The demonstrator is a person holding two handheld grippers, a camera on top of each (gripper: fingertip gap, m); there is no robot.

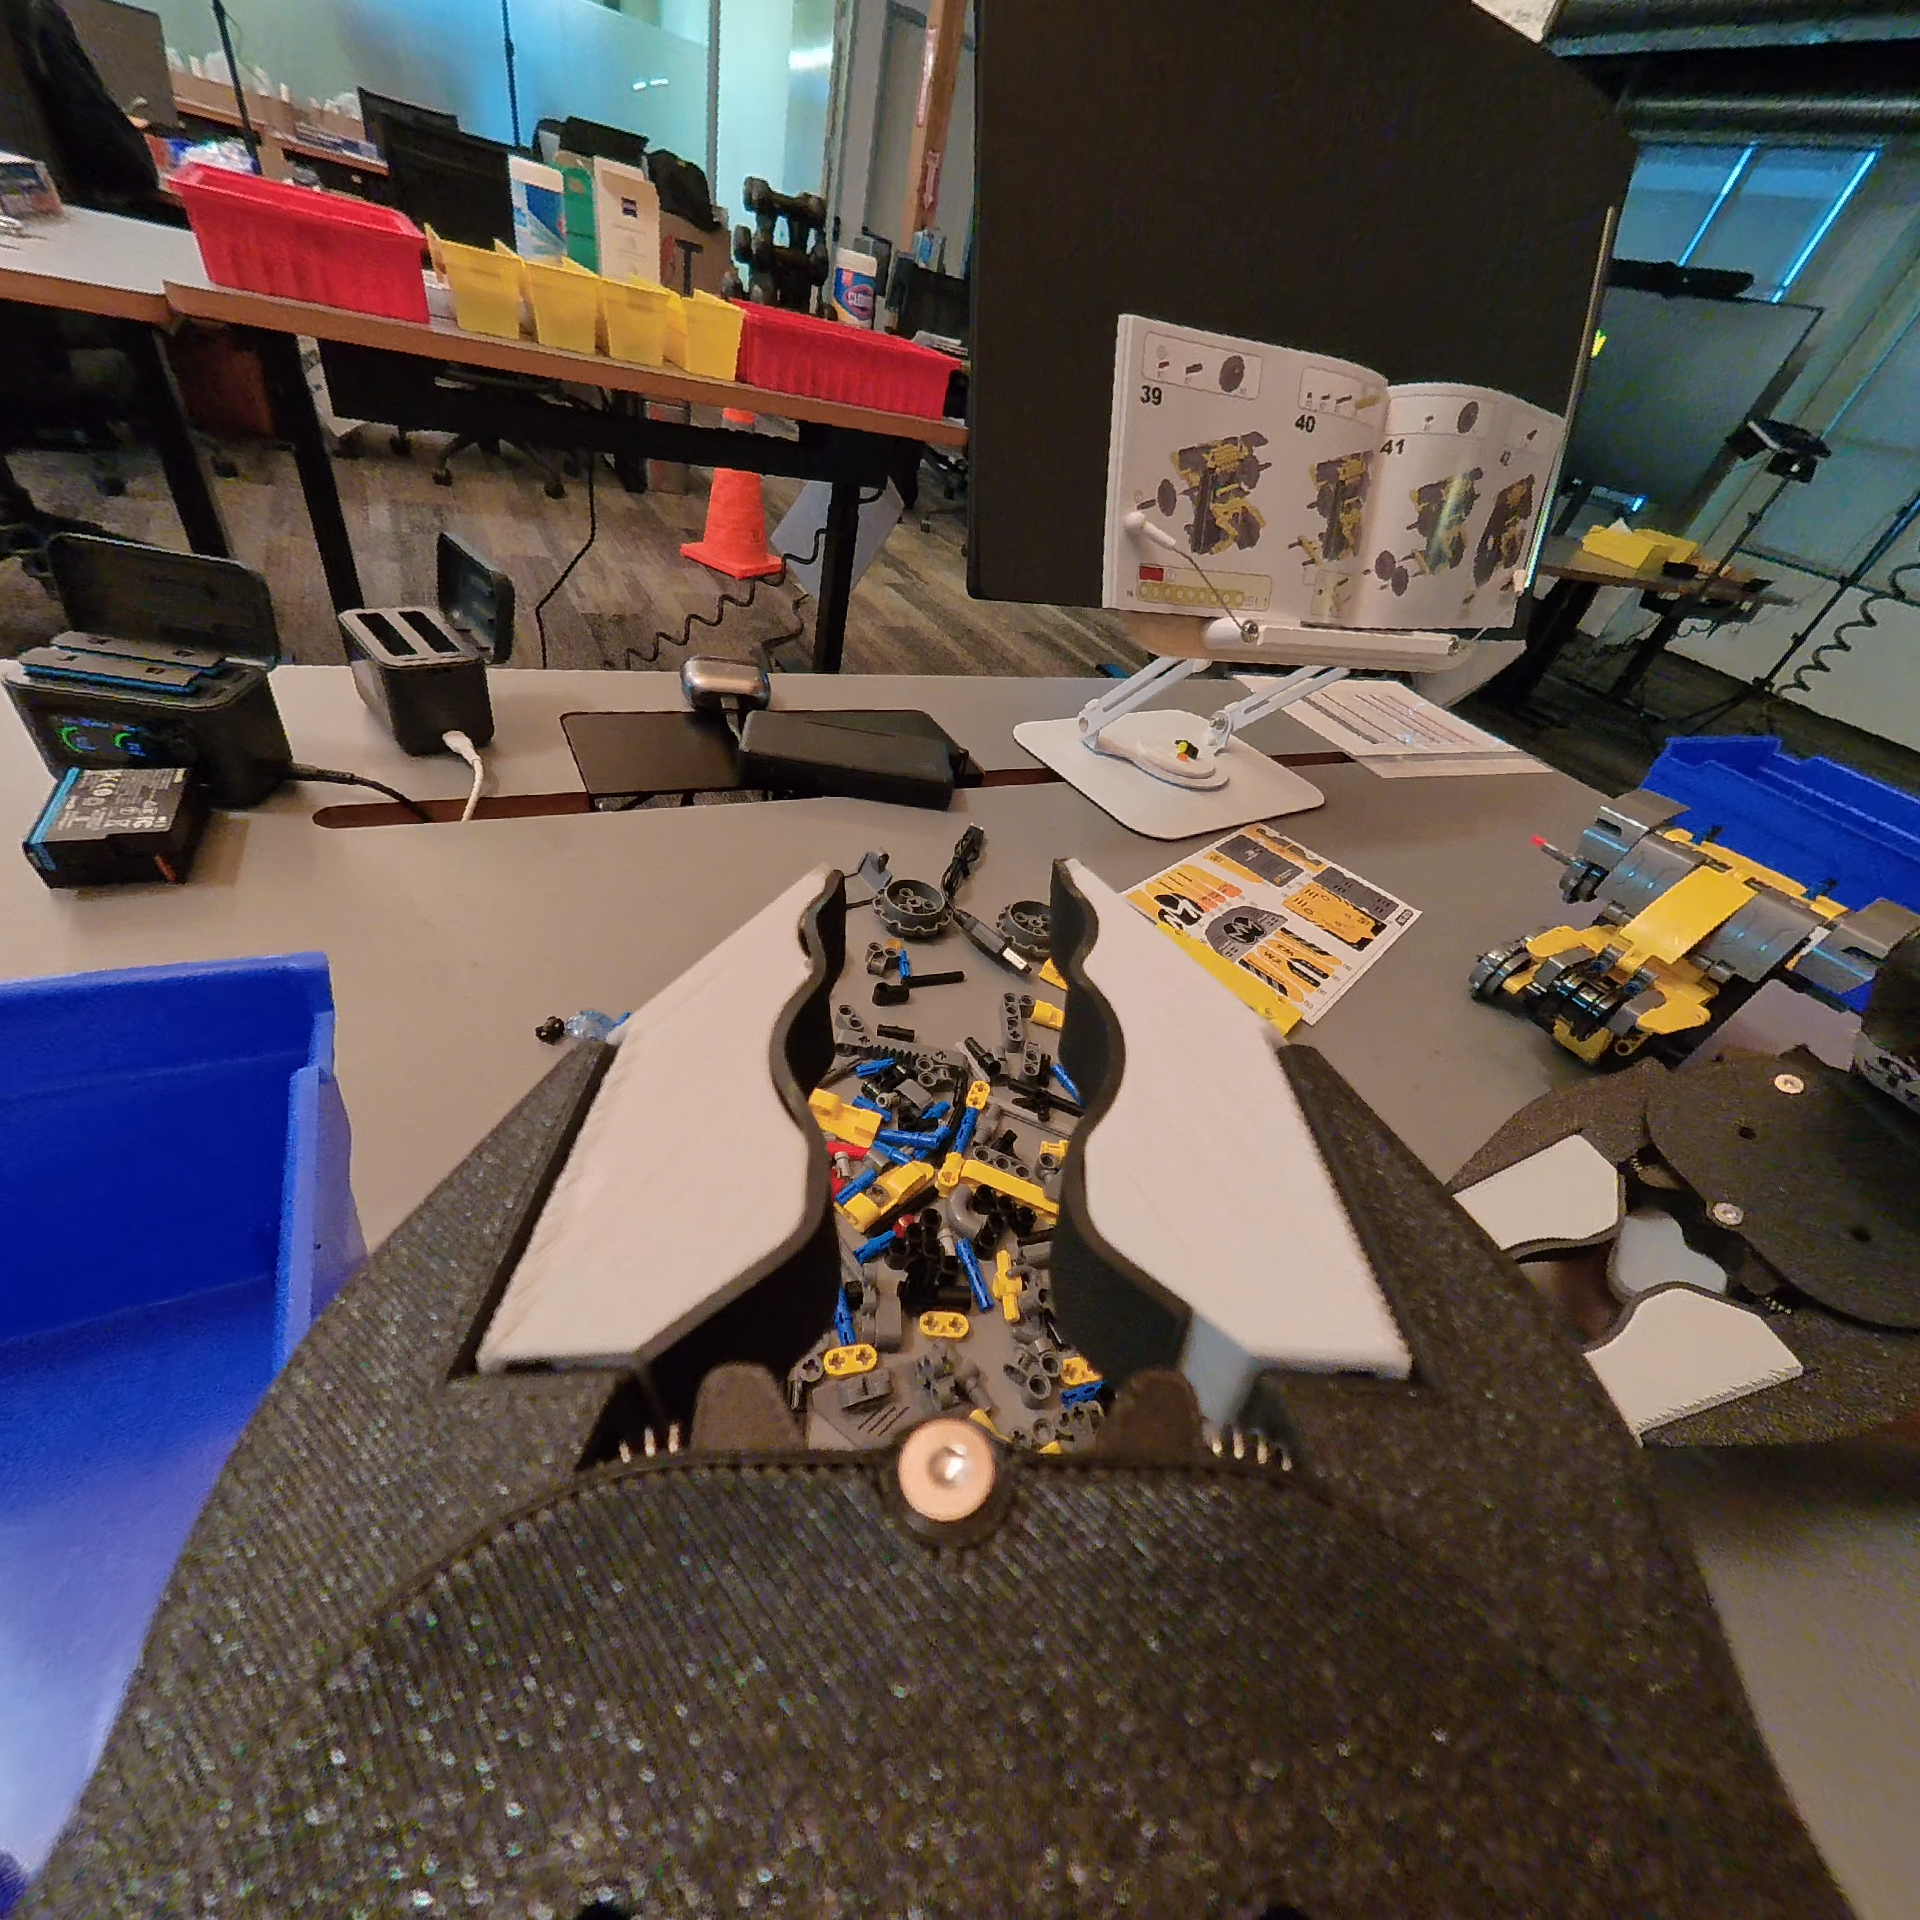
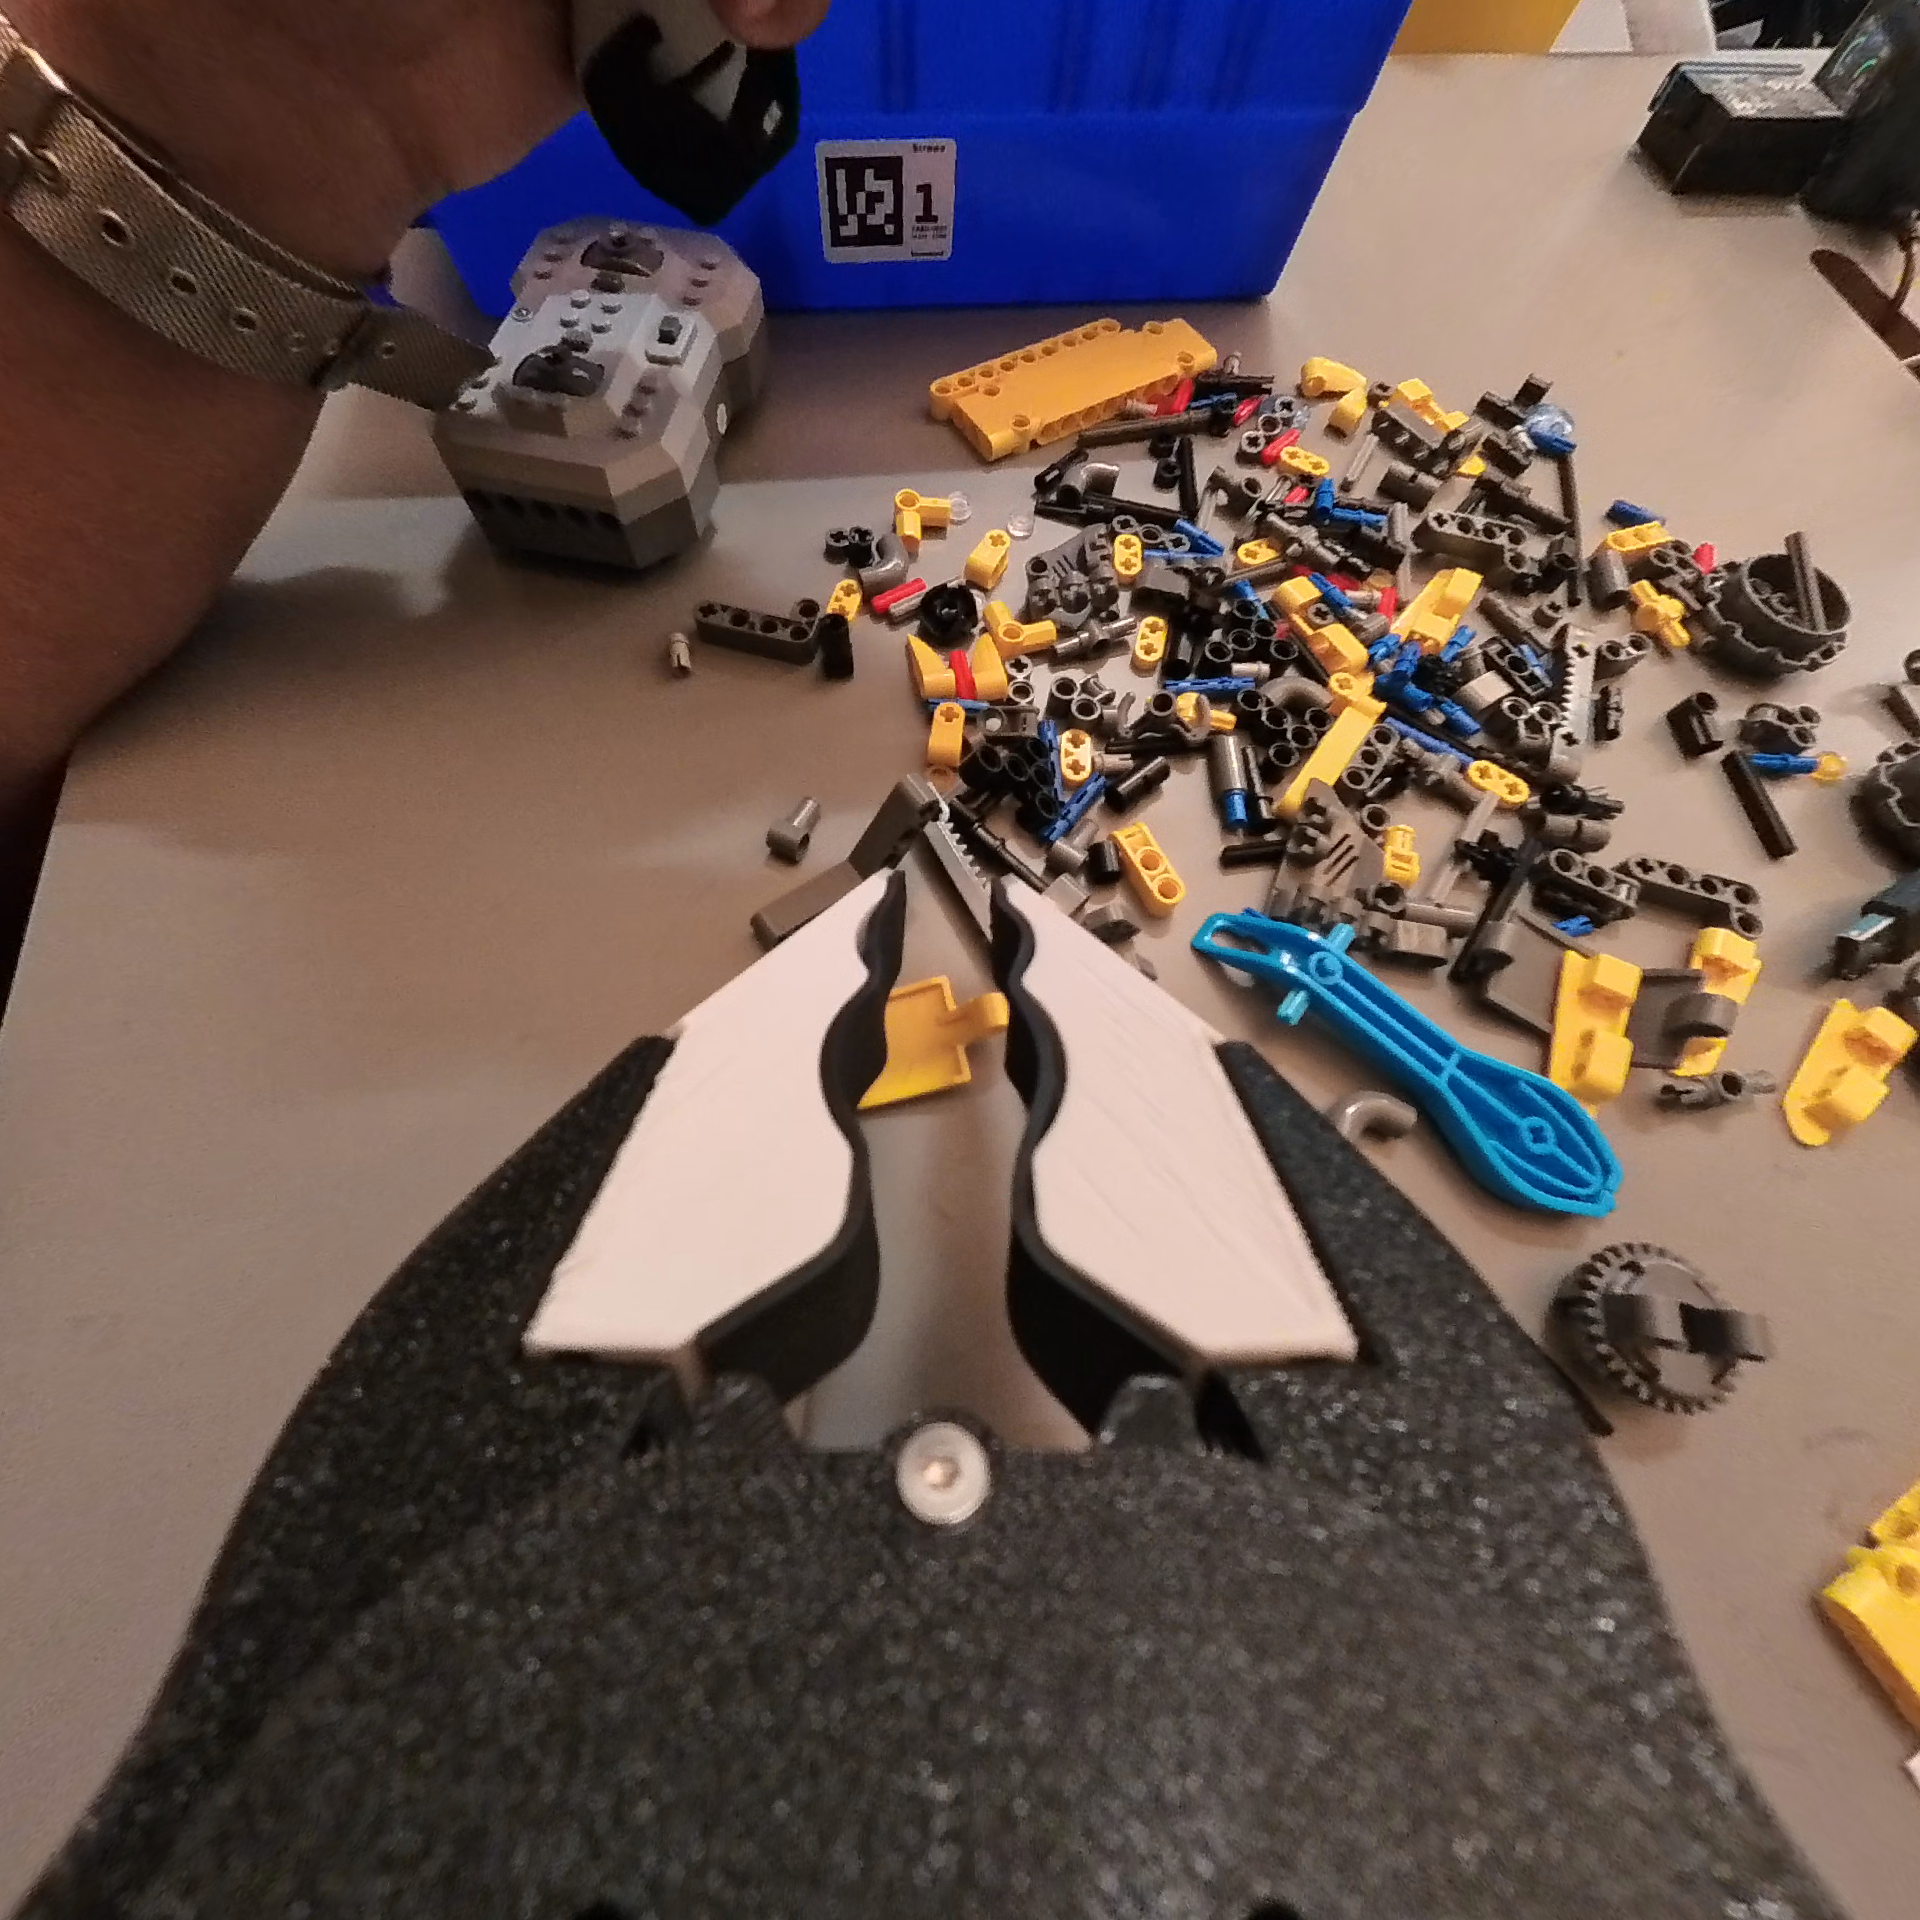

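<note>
Left tool (image 1: 945, 914): fingers spread wide, holding nothing, raised above the pile of small building parts (image 1: 935, 1164) on the grey surface (image 1: 468, 935). The pile of yellow, blue, black and grey pieces shows through the gap between the fingers.

Right tool (image 2: 948, 894): fingers set with a narrow gap, tips apart and low over the near left edge of the same pile (image 2: 1299, 665). A grey toothed rack piece (image 2: 961, 862) lies at the tips; contact cannot be confirmed. A yellow piece (image 2: 930, 1039) sits on the surface in the gap farther back, seemingly free of both pads.

Surroundings: a light-blue plastic separator tool (image 2: 1423, 1060) lies just right of the right tool, a dark gear (image 2: 1652, 1330) near right. A grey motor block (image 2: 603, 405) stands far left, before a blue bin (image 2: 1091, 156). A partly built yellow-and-grey model (image 1: 1683, 945) stands far right of the left tool, a sticker sheet (image 1: 1273, 920) and an open instruction booklet (image 1: 1330, 488) on a stand beyond.
</note>
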